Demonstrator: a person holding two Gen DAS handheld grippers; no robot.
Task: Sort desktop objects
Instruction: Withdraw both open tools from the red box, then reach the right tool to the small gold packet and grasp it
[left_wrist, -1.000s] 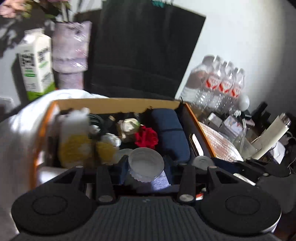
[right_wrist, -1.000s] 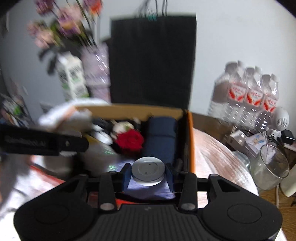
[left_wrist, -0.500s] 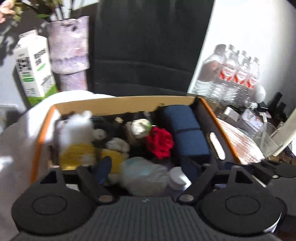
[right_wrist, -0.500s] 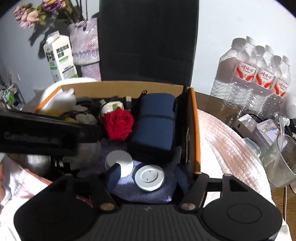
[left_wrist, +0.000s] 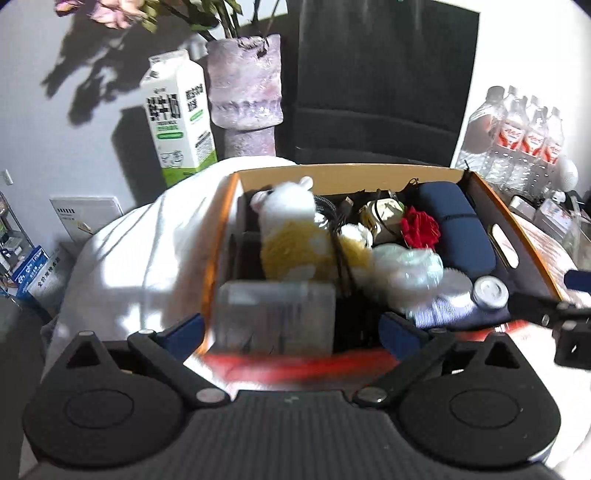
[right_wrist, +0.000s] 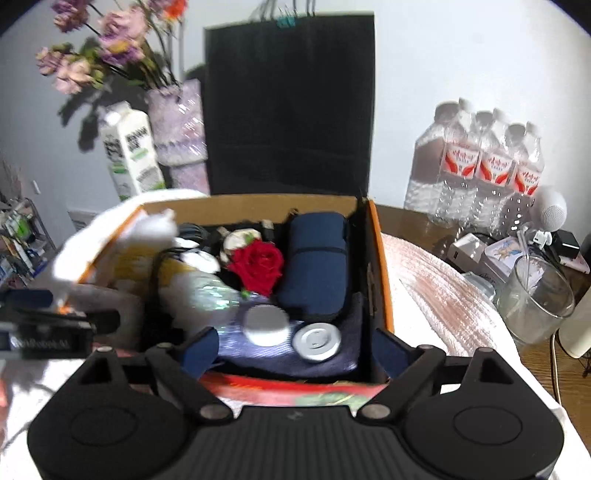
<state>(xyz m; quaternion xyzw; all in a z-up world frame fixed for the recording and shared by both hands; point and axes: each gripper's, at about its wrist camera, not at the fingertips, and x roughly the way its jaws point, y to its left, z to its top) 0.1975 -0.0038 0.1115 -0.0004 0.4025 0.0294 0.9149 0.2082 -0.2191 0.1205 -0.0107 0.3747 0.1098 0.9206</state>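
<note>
Both grippers have let go. The left gripper (left_wrist: 291, 328) and right gripper (right_wrist: 295, 349) are opening with nothing between them; the white jar (right_wrist: 266, 325) and round disc (right_wrist: 316, 342) now lie inside the box (right_wrist: 380, 266), so both are sorted.

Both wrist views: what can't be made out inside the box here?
- Clear container, left wrist view: motion blur hides its contents.
- Plush toy, right wrist view: smeared by blur, shape unreadable.
- Box front wall print, both views: blurred and cut off by the gripper bodies.
- Box floor under the blue cloth: covered.
</note>
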